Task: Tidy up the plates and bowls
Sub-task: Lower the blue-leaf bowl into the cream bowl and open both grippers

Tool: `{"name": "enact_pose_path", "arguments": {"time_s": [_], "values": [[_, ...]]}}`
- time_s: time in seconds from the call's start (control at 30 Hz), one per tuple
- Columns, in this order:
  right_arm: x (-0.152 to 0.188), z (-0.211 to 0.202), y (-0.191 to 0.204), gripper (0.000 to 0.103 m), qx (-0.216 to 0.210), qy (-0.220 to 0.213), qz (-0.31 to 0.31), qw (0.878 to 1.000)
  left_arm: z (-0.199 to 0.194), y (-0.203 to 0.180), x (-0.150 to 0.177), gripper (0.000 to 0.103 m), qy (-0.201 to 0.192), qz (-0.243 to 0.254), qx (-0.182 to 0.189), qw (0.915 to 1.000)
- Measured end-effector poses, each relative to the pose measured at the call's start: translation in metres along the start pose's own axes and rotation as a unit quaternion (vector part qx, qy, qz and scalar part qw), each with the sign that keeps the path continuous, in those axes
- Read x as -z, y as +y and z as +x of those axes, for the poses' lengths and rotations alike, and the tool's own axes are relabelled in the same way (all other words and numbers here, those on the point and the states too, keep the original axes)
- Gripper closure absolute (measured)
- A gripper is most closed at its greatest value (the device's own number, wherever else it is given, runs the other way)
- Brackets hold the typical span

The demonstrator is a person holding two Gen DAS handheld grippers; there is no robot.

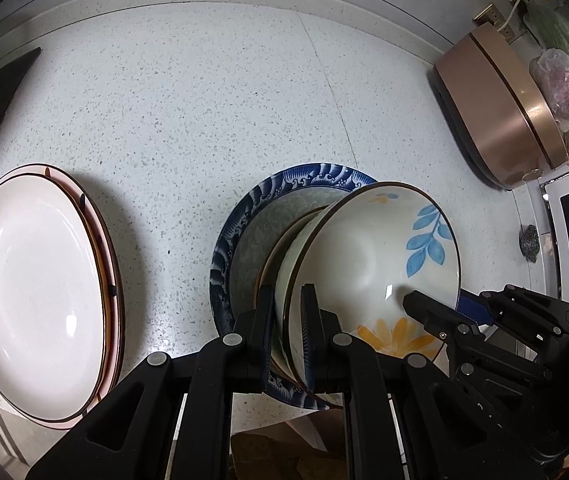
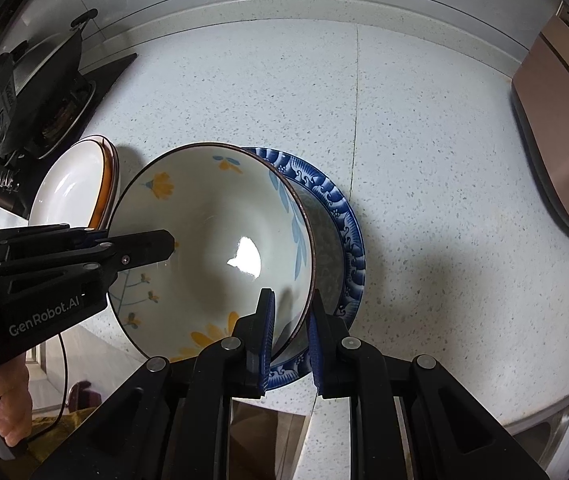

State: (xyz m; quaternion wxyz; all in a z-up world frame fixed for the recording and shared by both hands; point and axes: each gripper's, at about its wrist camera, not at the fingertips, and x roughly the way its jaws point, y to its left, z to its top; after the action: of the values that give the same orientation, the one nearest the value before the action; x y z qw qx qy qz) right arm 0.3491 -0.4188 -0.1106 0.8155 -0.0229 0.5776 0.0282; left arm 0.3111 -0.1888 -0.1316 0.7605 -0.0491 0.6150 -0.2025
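bowl stack in both grippers over the blue plate, plates partly sorted

at far left, two shallow white ceramic plates with brown rims (image 1: 32,292) already lie stacked on the pale speckled stone counter (image 1: 204,112), so that part looks finished. in the middle, the round blue wave-patterned plate (image 1: 224,248) sits alone on the counter. the left gripper (image 1: 288,312) is clamped on the near rim of a tilted stack of bowls, the top one a white glazed bowl painted with blue leaves and yellow flowers (image 1: 364,264), with at least one more rim showing beneath it. the right gripper (image 2: 290,320) pinches the opposite rim of the flowered bowl. whether the stack touches the blue plate cannot be told; setting it down seems to remain. a rose-gold appliance (image 1: 500,120) stands well apart at right.
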Motion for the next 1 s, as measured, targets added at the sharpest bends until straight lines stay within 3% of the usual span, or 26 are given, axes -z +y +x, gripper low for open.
{"name": "enact_pose_path", "arguments": {"time_s": [0.8, 1.0], "values": [[-0.003, 0.002, -0.012, 0.087, -0.006, -0.005, 0.040, 0.999, 0.000, -0.003, -0.001, 0.094, -0.008, 0.030, 0.007, 0.9995], [-0.004, -0.003, -0.013, 0.087, -0.001, -0.013, 0.053, 0.999, -0.004, -0.004, -0.004, 0.087, -0.010, 0.044, 0.020, 0.9988]]}}
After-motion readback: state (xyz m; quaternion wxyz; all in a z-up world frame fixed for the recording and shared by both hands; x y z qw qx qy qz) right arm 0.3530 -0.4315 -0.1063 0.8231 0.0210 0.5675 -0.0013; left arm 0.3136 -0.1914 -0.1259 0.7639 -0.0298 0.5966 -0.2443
